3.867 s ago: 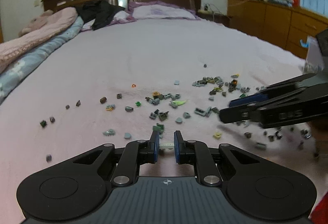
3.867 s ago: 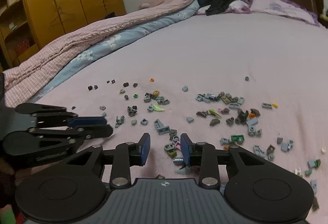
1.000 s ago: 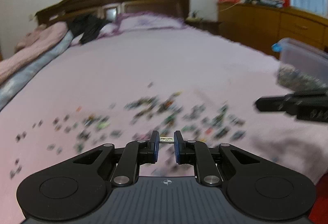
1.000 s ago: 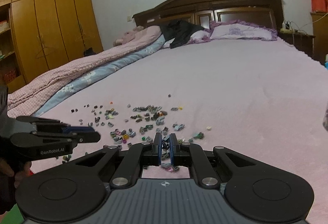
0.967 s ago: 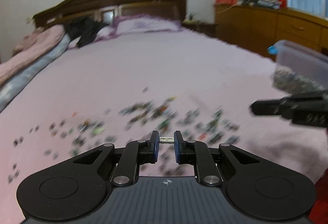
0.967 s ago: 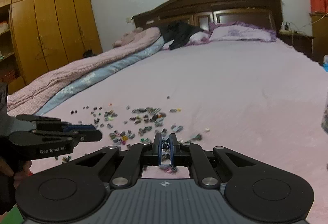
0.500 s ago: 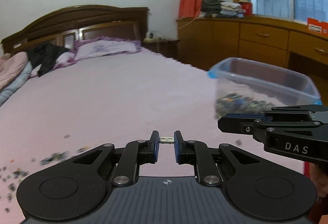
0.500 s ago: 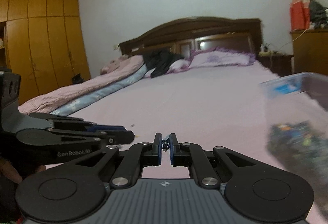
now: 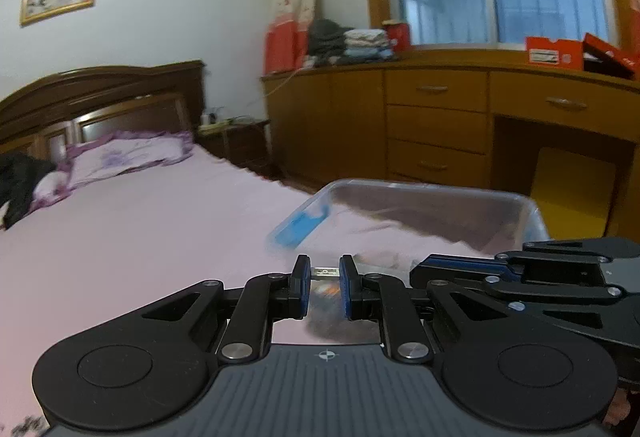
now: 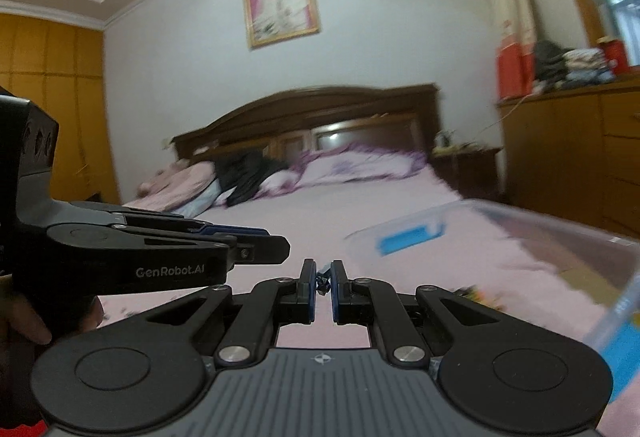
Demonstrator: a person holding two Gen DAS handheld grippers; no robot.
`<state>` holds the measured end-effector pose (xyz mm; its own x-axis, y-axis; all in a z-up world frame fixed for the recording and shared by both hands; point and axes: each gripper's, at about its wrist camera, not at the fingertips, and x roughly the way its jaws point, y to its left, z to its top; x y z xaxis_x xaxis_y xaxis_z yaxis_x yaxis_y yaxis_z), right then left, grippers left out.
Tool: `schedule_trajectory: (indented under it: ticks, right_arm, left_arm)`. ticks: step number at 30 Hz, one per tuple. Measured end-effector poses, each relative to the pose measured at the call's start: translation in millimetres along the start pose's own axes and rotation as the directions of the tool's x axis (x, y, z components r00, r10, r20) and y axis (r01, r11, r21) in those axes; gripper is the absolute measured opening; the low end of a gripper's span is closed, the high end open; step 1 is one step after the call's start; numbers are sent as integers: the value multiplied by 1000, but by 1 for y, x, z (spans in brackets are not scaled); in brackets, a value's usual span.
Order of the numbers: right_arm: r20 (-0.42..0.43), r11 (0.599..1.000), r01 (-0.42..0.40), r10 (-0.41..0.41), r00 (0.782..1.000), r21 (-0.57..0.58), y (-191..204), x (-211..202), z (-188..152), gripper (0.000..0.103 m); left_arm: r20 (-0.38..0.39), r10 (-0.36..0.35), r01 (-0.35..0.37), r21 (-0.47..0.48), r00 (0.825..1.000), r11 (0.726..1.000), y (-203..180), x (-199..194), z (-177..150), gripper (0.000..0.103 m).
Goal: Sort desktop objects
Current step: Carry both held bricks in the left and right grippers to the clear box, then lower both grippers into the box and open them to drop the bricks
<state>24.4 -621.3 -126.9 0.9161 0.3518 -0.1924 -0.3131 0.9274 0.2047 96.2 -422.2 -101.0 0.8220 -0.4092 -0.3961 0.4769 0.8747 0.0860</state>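
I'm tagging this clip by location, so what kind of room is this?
A bedroom, almost certainly: a bed with a wooden headboard, a pillow, and a wooden dresser under the window.

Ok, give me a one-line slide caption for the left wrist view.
Left hand-held gripper carries a small pale piece toward the clear plastic bin on the pink bed.

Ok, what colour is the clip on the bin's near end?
Blue, on a clear plastic bin; the clip shows best in the left wrist view.
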Motion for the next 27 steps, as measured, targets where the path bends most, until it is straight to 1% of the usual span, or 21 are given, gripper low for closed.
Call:
schedule_trajectory:
  ticks: [5, 11, 17, 27]
  right_arm:
    - [36, 996, 88, -89, 995, 22, -31, -11, 1, 8]
    - [30, 981, 179, -181, 983, 72, -66, -13, -6, 8]
    - [12, 974, 210, -212, 977, 88, -82, -10, -17, 8]
    - [-10, 968, 236, -236, 972, 89, -80, 3, -24, 8]
  left_arm:
    - [-10, -53, 53, 5, 999, 999, -20, 33, 12, 17]
    - [-40, -94, 95, 35, 995, 995, -37, 58, 17, 17]
    - [-82, -118, 121, 24, 990, 992, -43, 81, 16, 17]
    - [-124, -113, 114, 7, 986, 993, -35, 87, 11, 17]
